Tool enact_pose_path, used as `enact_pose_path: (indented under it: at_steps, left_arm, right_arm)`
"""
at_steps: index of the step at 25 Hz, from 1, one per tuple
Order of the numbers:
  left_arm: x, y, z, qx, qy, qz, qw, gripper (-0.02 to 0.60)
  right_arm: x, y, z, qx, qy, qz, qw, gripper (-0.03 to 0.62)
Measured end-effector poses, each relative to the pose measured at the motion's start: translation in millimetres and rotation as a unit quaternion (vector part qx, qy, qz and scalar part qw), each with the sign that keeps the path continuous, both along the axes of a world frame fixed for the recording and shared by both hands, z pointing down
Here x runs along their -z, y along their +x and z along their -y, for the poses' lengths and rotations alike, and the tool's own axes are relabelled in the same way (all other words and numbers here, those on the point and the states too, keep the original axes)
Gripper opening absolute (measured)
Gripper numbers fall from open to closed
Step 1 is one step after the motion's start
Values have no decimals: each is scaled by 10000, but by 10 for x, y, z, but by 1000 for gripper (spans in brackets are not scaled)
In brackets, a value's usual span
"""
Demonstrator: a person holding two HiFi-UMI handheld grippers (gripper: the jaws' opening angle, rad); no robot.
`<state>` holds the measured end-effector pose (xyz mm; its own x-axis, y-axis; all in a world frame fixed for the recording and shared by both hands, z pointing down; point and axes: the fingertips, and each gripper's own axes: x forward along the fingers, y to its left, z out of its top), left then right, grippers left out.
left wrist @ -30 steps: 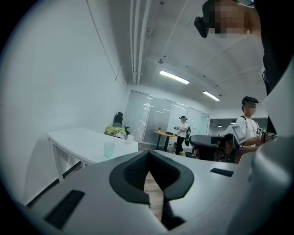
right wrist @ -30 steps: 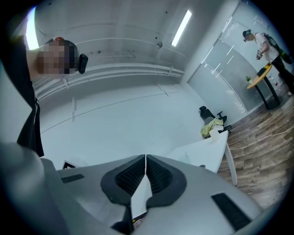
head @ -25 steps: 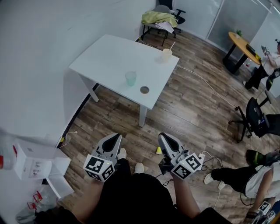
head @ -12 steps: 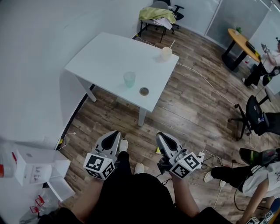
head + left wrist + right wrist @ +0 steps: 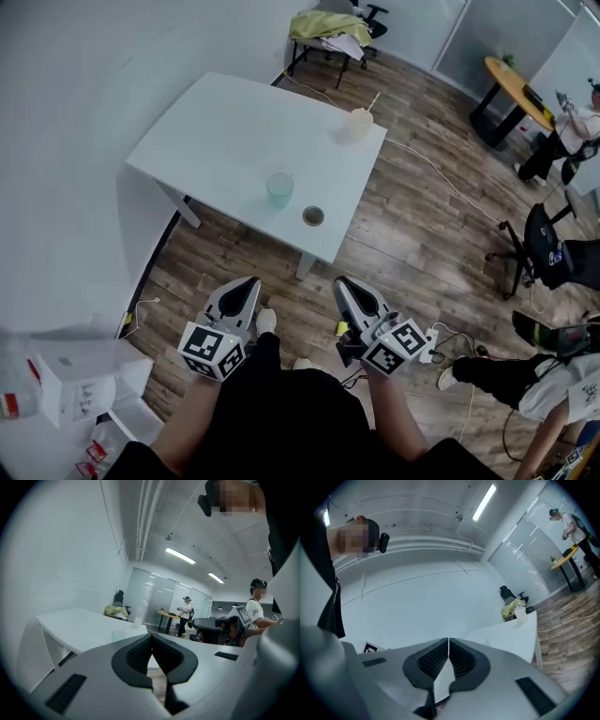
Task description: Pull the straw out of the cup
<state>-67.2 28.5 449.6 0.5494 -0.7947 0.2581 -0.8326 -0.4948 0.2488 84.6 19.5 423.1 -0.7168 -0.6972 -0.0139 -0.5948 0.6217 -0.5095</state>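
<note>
Both pairs of jaws are pressed together, empty. The left gripper [image 5: 246, 284] and right gripper [image 5: 347, 285] hang over the floor [image 5: 412, 244], well short of the desk [image 5: 225, 131]. The cup [image 5: 357, 124], straw [image 5: 372, 100] inside, stands at its far corner.

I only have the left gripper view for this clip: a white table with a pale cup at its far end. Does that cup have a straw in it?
Observer: Yes. In the head view the translucent whitish plastic cup holds a thin pale straw that leans up and to the right.
Operator: Anything on the table that the jaws hide from me?
Observer: A small round dark disc lies near the near edge of the white table, beside the clear greenish glass.
Operator: Where is the other gripper?
Observer: The right gripper is held low over the wooden floor, short of the table, its jaws together with nothing between them.
</note>
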Motion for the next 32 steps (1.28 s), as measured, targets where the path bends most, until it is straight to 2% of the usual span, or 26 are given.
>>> enact_pose_path:
  at_steps: [9, 20, 32]
  left_arm:
    - [-10, -269, 684, -410, 48, 42, 9991, 15]
    - [-128, -659, 1227, -724, -30, 62, 9974, 14]
    - [-191, -622, 1577, -885, -41, -16, 9961, 14]
  right_arm:
    - [21, -359, 537, -201, 47, -310, 9993, 23]
    - [-9, -655, 1057, -643, -20, -317, 9974, 23]
    - [-32, -688, 1280, -715, -147, -450, 9963, 23]
